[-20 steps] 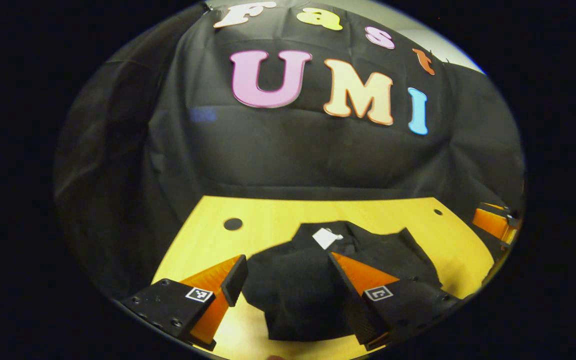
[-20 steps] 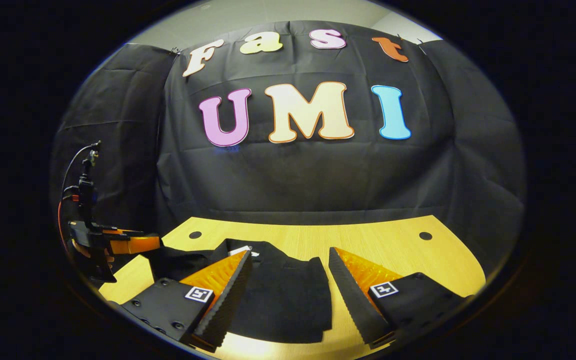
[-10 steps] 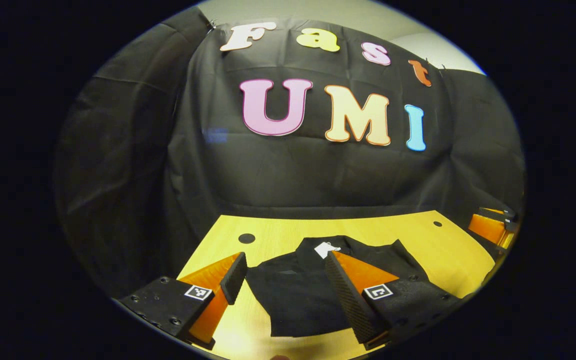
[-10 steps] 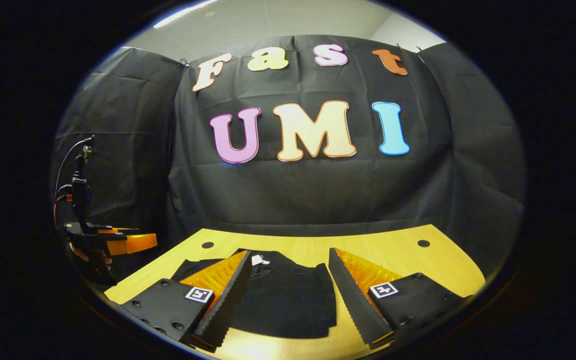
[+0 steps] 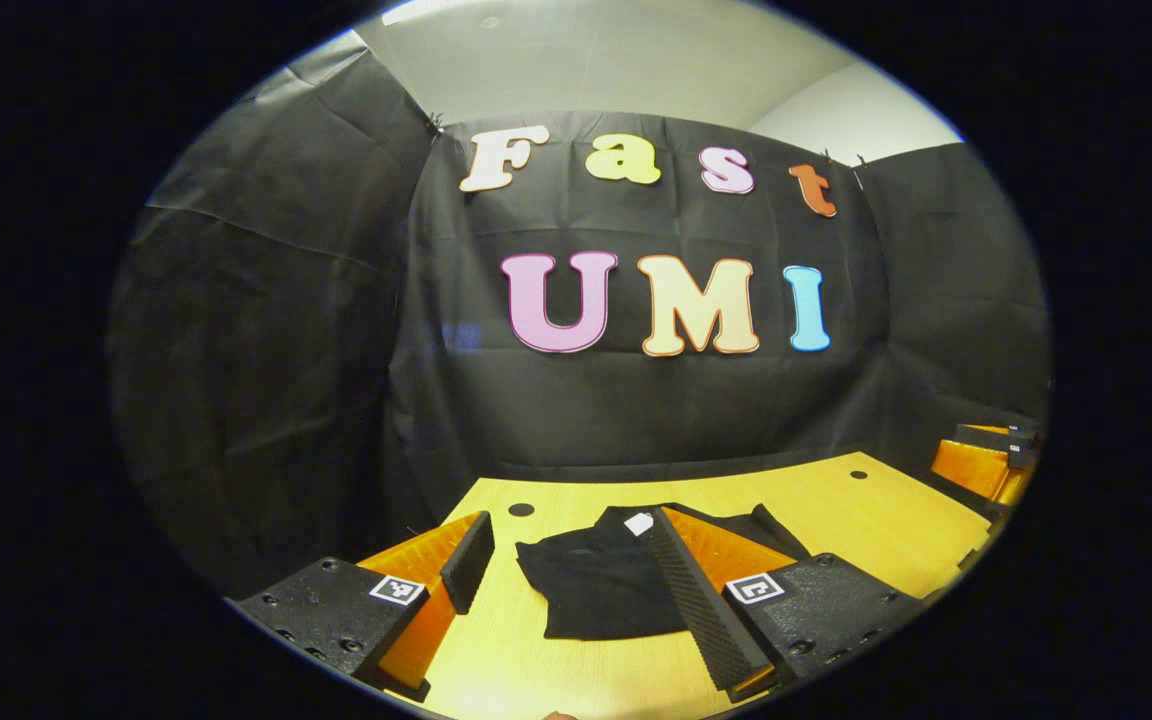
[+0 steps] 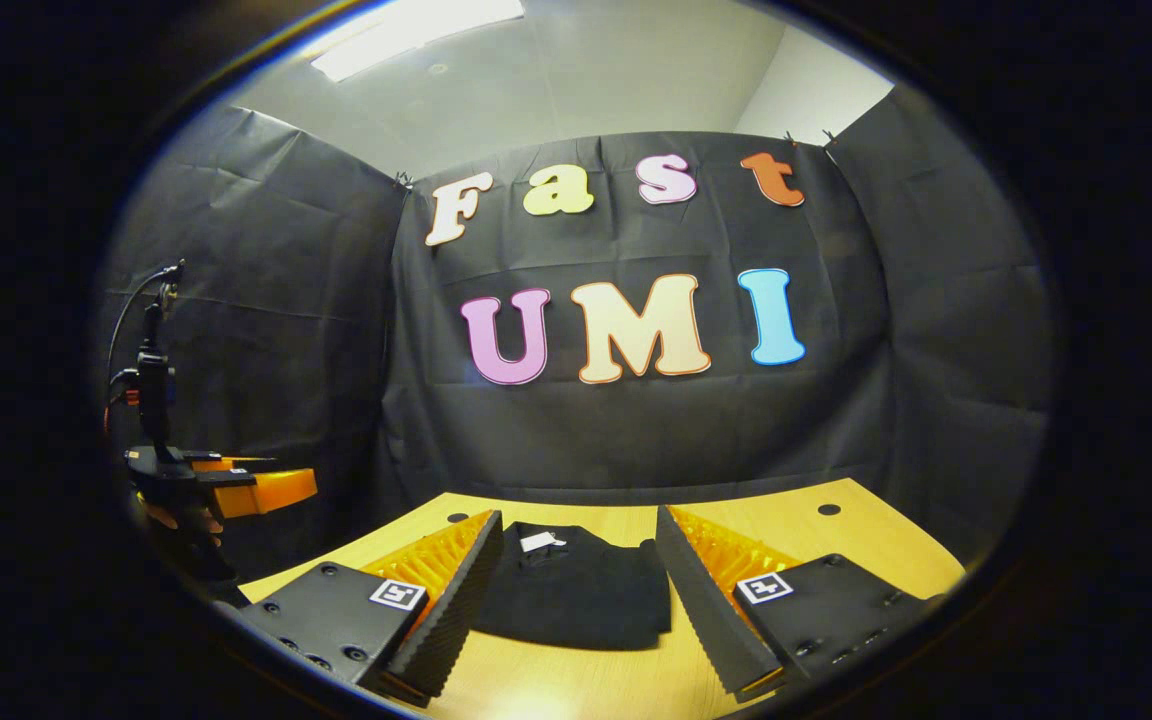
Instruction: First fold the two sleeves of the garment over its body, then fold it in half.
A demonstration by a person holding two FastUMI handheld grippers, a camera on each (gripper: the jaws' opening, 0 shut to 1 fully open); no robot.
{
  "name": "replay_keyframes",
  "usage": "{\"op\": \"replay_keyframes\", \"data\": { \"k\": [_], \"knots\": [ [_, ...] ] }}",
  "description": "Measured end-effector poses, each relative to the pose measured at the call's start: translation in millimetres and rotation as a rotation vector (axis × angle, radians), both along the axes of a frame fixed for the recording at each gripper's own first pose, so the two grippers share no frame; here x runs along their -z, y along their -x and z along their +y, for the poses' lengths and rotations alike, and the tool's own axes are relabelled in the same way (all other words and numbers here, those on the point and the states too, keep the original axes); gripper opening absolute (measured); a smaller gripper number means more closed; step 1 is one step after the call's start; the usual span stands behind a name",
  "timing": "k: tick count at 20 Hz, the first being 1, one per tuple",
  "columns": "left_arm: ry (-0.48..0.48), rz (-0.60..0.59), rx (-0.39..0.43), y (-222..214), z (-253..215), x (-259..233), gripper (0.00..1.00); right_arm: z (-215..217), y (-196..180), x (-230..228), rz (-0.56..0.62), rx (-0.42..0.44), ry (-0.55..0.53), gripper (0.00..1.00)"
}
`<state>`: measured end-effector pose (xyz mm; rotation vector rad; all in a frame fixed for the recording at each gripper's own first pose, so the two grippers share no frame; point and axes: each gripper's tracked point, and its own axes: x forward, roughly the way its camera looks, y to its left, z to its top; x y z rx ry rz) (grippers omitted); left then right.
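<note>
— Wooden table [image 5: 896, 520] in left gripper view: how many things?
— One black garment [image 5: 596, 590], folded, lower centre; left gripper [image 5: 566, 555] spread apart, holding nothing.
— Right gripper view?
— One garment [image 6: 576, 595] lower centre; right gripper [image 6: 578, 560] apart, empty; left gripper [image 6: 266, 488] at left edge.

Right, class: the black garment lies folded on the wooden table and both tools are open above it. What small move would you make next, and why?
Probably just ease both tools back and stop. The garment lies as a compact folded bundle on the table, no sleeve sticking out, so the folding looks done. The left tool and right tool are open, holding nothing and clear of the cloth.
</note>
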<state>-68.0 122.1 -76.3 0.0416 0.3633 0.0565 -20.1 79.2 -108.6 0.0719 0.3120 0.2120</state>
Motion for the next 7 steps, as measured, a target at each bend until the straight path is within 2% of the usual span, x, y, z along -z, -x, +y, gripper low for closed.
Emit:
{"op": "replay_keyframes", "data": {
  "k": [7],
  "knots": [
    [-0.010, -0.041, -0.001, 26.6, -12.5, -30.4, 0.93, -9.9, 37.5, -18.0, -0.022, 0.009, -0.015, 0.96]
  ]
}}
